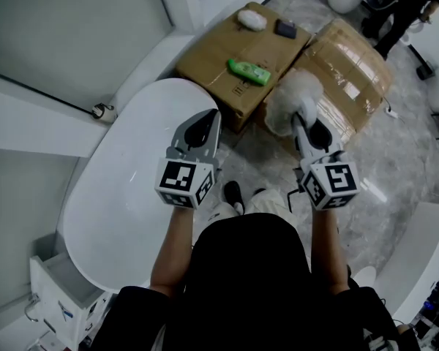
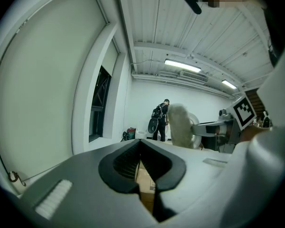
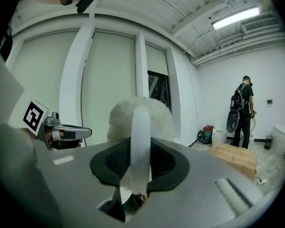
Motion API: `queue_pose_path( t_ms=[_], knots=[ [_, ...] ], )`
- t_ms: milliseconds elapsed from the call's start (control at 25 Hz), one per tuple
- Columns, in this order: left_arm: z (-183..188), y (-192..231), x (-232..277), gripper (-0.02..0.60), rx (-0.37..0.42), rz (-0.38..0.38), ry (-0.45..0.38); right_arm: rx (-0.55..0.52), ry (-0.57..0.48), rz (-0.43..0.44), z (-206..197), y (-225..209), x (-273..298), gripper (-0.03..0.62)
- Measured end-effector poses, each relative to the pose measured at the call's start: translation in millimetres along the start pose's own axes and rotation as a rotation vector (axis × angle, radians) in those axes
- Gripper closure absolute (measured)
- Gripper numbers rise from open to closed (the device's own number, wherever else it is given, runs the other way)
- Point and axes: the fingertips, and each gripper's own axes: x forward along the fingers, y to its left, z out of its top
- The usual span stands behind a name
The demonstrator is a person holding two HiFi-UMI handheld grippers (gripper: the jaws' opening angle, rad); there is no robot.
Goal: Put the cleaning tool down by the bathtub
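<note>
Closest to us, the right tool (image 1: 301, 123) is clamped on the duster (image 1: 296, 93). In the right gripper view its dark pads pinch the flat, translucent white handle (image 3: 138, 141) low on its length, and the woolly head (image 3: 121, 120) stands up just past the jaw tips. The left tool (image 1: 203, 126) carries nothing. In its own view the jaws (image 2: 140, 148) meet at the tips, leaving only a thin slit between them lower down.

We judge the duster to be very light. The head looks soft and springy, so it should squash and give rather than brace against anything. The handle looks like smooth, stiff plastic, narrow across the pads, and it could twist or slide if we slackened the grip early. We would hold it by the handle and never by the fluff, which offers nothing firm. We see nothing about it that looks fragile.

At this moment the duster hangs in the air over the floor (image 1: 395, 167), close to the nearer cardboard box (image 1: 355, 68). The white bathtub (image 1: 88, 196) lies to our left, under the left tool and well apart from the duster. Beyond is a second box (image 1: 219, 46) with a green bottle-like item (image 1: 249, 70) on top. Farthest off, a person (image 3: 240, 110) stands with their back to us.
</note>
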Motion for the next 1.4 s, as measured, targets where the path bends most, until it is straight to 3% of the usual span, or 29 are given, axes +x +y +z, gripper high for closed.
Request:
queue_pose_path(
  t_ms=[280, 760, 1400],
  knots=[
    [-4, 13, 5, 0.583, -0.014, 0.007, -0.001, 0.000, 0.012, 0.014, -1, 2, 16, 0.500],
    [8, 50, 50, 0.583, -0.015, 0.099, 0.007, 0.002, 0.009, 0.098, 17, -27, 86, 0.500],
    [17, 88, 133, 0.583, -0.024, 0.274, 0.046, 0.020, 0.077, 0.321, 22, -74, 211, 0.500]
  ],
)
